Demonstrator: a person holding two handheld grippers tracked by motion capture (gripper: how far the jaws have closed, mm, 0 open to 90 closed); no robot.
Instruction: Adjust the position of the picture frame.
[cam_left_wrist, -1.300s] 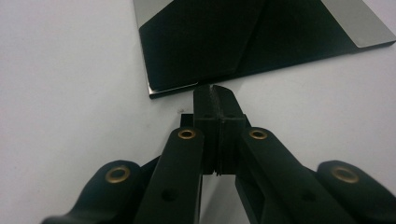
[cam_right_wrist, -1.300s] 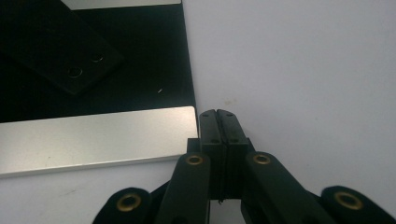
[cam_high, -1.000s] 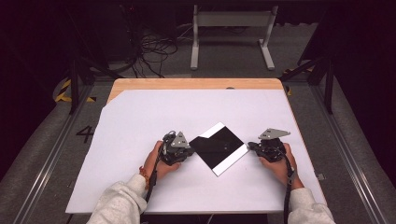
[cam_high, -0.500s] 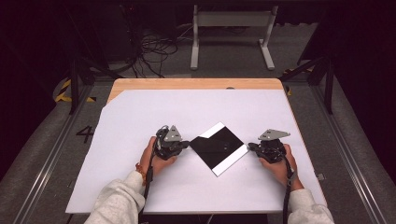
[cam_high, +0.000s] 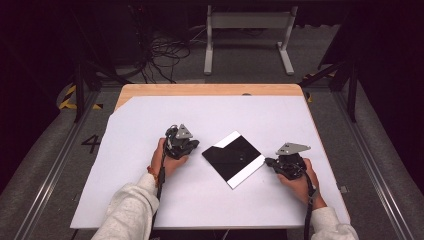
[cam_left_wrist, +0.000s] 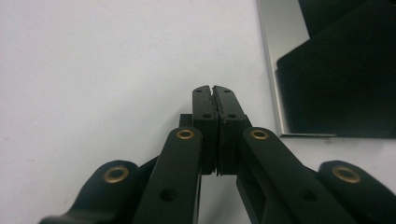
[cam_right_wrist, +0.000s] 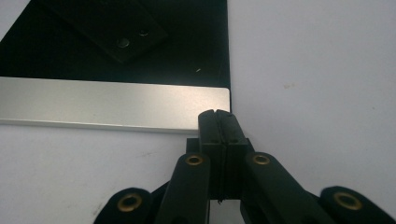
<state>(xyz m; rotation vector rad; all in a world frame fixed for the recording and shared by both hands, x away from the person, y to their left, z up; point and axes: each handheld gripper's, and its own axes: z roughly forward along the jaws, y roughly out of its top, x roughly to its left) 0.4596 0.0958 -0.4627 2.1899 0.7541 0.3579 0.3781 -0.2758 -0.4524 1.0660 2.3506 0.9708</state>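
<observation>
Left gripper shifted left off black panel, fingers closed

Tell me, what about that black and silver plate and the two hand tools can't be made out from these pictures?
- Black and silver plate: the left gripper view cuts it off at the top and right edges; what it is stays unclear.
- Right gripper: its fingers are pressed together at the plate's corner; whether they touch it is hidden by the fingers themselves.
- Left gripper: in the high view, too small to judge its fingers.
</observation>
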